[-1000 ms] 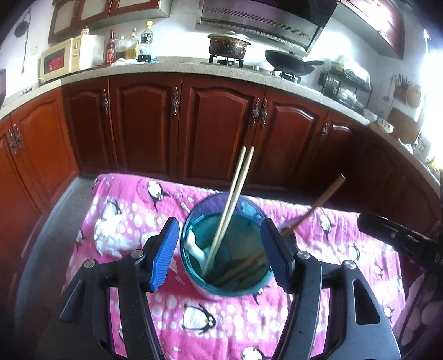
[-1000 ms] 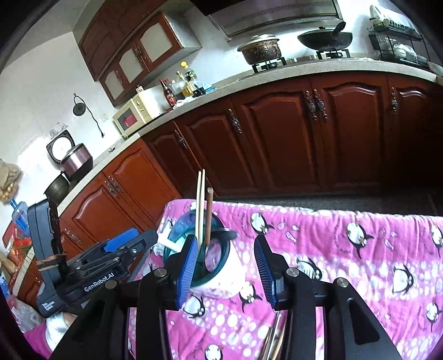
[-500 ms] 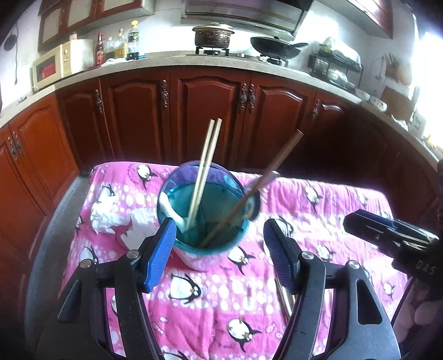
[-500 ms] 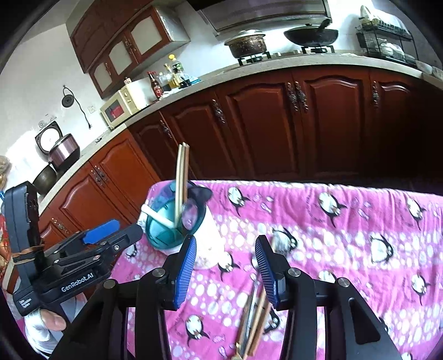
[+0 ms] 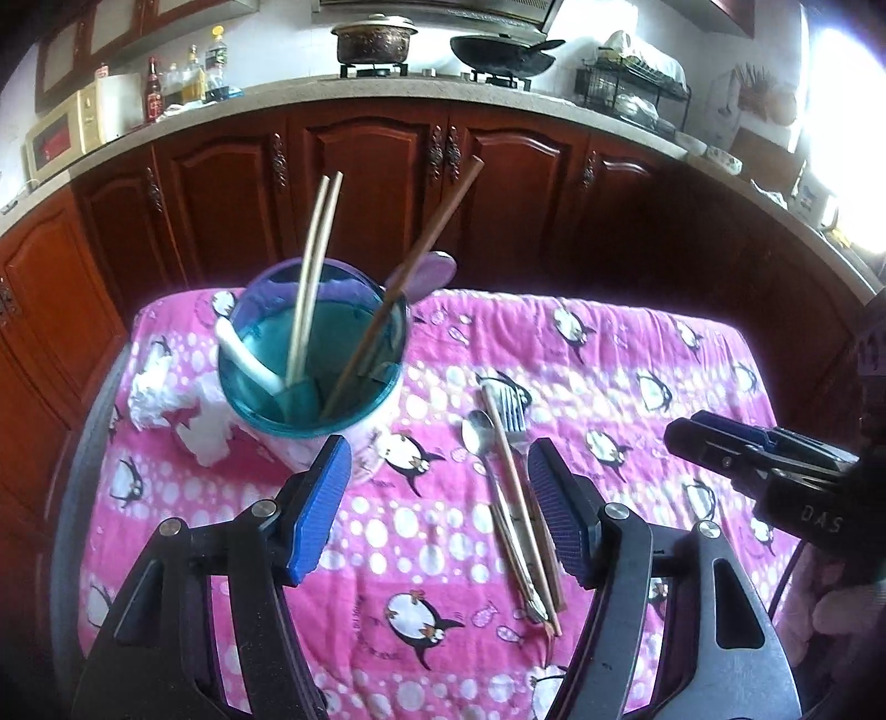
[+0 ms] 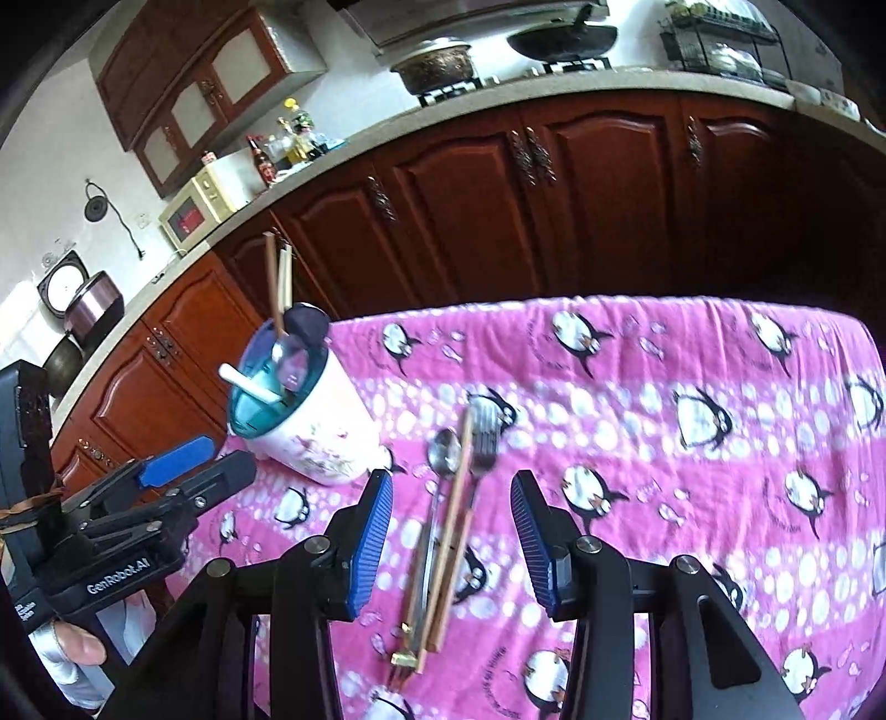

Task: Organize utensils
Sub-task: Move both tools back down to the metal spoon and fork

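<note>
A white cup with a teal rim (image 5: 260,412) stands on the pink penguin cloth (image 5: 609,354). It holds a pale chopstick pair (image 5: 315,266), a brown chopstick (image 5: 426,238) and a white spoon (image 5: 243,354). To its right a metal spoon (image 5: 479,437), a fork (image 5: 510,410) and loose chopsticks (image 5: 520,509) lie together. My left gripper (image 5: 437,459) is open and empty, near side of the cup. My right gripper (image 6: 451,487) hovers open over the same bundle: spoon (image 6: 446,448), fork (image 6: 484,432), chopsticks (image 6: 454,515). The cup (image 6: 315,437) is to its left.
A crumpled white tissue (image 5: 160,387) lies left of the cup. Dark wooden cabinets (image 5: 365,183) run behind the cloth-covered table. The countertop above them carries a pot (image 5: 374,39), a wok (image 5: 501,52) and a microwave (image 5: 61,133).
Both grippers pulled back from the cup, which now sits farther away and to the left. The loose spoon, fork and chopsticks came into view. The left jaws widened a little.
</note>
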`<state>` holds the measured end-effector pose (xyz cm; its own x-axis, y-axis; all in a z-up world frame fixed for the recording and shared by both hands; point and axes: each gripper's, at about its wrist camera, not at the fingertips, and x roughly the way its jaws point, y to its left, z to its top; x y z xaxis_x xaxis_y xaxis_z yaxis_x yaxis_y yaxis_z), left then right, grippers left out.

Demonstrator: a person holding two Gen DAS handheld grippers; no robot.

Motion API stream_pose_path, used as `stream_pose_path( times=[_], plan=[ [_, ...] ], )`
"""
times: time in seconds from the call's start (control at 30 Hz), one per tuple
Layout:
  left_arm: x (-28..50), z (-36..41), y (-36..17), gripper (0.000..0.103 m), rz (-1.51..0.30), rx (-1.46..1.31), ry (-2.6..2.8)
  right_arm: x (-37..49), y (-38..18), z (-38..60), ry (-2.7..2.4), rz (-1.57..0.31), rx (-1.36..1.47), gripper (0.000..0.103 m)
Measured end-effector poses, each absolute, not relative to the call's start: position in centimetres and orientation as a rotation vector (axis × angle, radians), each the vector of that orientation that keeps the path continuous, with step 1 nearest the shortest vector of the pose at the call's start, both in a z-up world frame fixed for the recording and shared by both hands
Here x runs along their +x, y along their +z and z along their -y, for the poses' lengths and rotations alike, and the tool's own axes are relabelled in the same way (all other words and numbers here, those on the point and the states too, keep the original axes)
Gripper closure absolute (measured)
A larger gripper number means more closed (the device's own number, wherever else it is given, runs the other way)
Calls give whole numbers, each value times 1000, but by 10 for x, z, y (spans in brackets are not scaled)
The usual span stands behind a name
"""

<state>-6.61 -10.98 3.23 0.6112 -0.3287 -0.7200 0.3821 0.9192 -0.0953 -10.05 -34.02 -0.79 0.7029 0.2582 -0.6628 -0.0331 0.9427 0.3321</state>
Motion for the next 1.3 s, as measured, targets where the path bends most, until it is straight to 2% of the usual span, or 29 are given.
stream_pose_path(
  times=[0.27, 0.47, 0.73, 1.03, 1.13, 1.2, 1.3],
  plan=[
    [-62, 111, 5, 36, -912, 30, -437, -85, -44, 348, 193, -848, 349, 61],
    [-56, 108, -20, 36, -979, 27, -424, -46, -82, 331, 259, -926, 347, 74],
    [-43, 108, -43, 36, -1039, -31, -439, 9, -120, 340, 208, -974, 411, 75],
    [-23, 137, -68, 37, -1094, -62, -473, 47, -126, 336, 252, -947, 347, 76],
    [-13, 149, -77, 37, -1116, -54, -471, 53, -129, 337, 281, -954, 353, 92],
    [-9, 154, -82, 40, -1125, -50, -470, 52, -128, 338, 292, -945, 351, 97],
    [-1, 163, -90, 54, -1153, -47, -467, 46, -126, 339, 300, -939, 336, 97]
  ],
)
